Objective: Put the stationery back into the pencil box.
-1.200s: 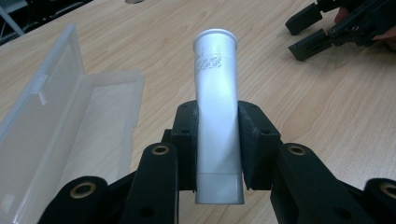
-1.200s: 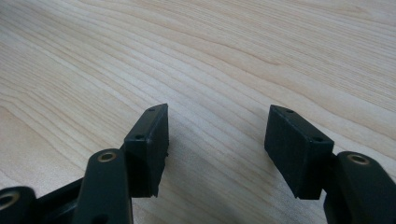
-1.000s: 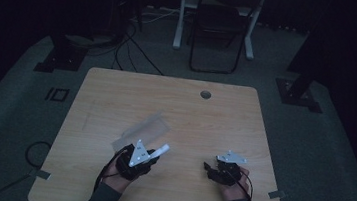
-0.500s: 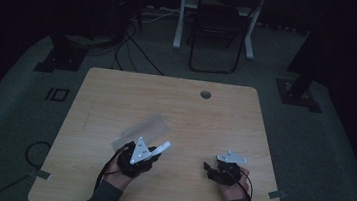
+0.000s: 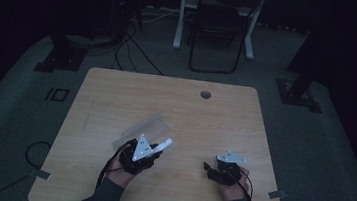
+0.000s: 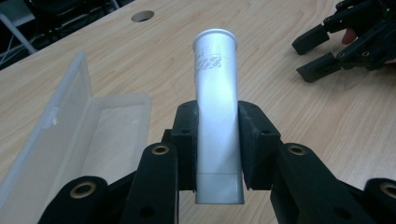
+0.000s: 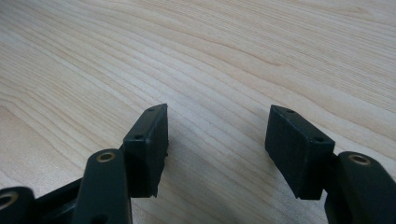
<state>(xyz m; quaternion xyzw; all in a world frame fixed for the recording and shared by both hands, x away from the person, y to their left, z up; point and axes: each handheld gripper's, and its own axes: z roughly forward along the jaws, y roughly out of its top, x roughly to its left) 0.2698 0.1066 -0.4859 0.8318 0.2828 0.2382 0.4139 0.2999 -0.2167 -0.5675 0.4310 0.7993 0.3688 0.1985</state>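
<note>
From the high view I read the left hand-held gripper [image 5: 154, 148] at about 7 o'clock on the bench [image 5: 117, 89], with the right hand-held gripper [image 5: 211, 168] at about 5 o'clock, well apart from it. A white tube [image 5: 163, 145] projects from the left unit toward 2 o'clock, and a clear plastic case [image 5: 146, 127] lies just beyond it toward 11 o'clock. This view is too dim and too distant for me to judge how either pair of jaws stands.

The left gripper view supplies that detail. The left hand-held gripper [image 6: 218, 135] is clamped on the tube [image 6: 217, 107]: both pads press against its sides near the flat crimped end, and the round flanged end points away from the camera, raised off the bench [image 6: 289, 42]. Printed text circles the tube below the flange. The case [image 6: 70, 126] stands open at 9 o'clock of the tube, lid raised, tray bare. The cable hole [image 6: 142, 16] sits at 11 o'clock. The other gripper appears at 2 o'clock, jaws parted.

The right gripper view confirms the right hand-held gripper [image 7: 217, 140] stands open, with bare bench [image 7: 233, 46] wood grain between its pads.
</note>
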